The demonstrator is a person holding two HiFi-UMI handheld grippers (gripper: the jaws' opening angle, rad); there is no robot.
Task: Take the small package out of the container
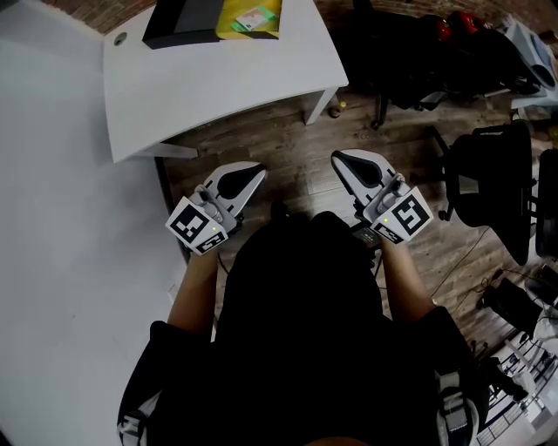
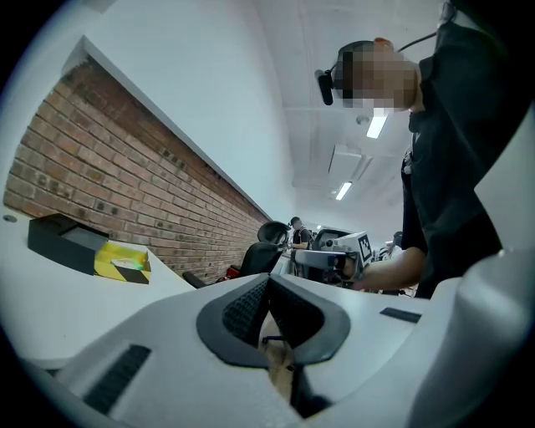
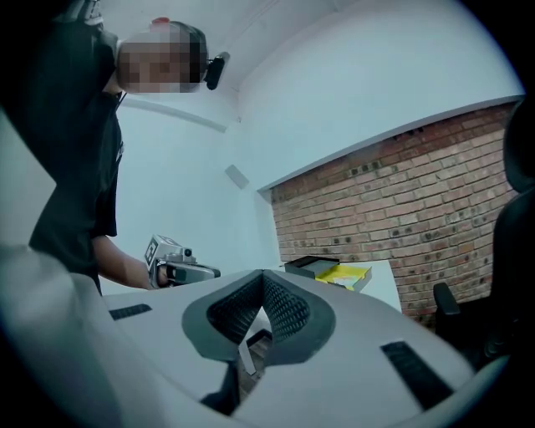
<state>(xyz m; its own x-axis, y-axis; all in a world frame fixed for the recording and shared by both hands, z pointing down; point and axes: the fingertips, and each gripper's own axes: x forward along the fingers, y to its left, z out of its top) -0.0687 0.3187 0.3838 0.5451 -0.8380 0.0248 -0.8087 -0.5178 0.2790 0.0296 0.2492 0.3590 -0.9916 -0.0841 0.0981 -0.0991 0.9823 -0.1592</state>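
The left gripper hangs over the wooden floor, just short of the near edge of the white desk; its own view shows its jaws brought fully together, the ribbed pads meeting at the tips with nothing between them. The right gripper hangs level with it, a little to its right and apart from it, also off the near edge; its jaws are likewise closed tip to tip and empty, the pads touching only each other. Both point toward the desk.

The black container sits at the desk's far edge, against the brick wall, well away from both grippers; the yellow package lies just beside it on its right, touching or nearly touching it, with a small green-and-white label on top. Whether the package sits partly in the container or wholly outside it I cannot tell; the left gripper view shows it at the container's open end, resting low on the desk.

A black office chair stands on the floor off the desk's right edge.
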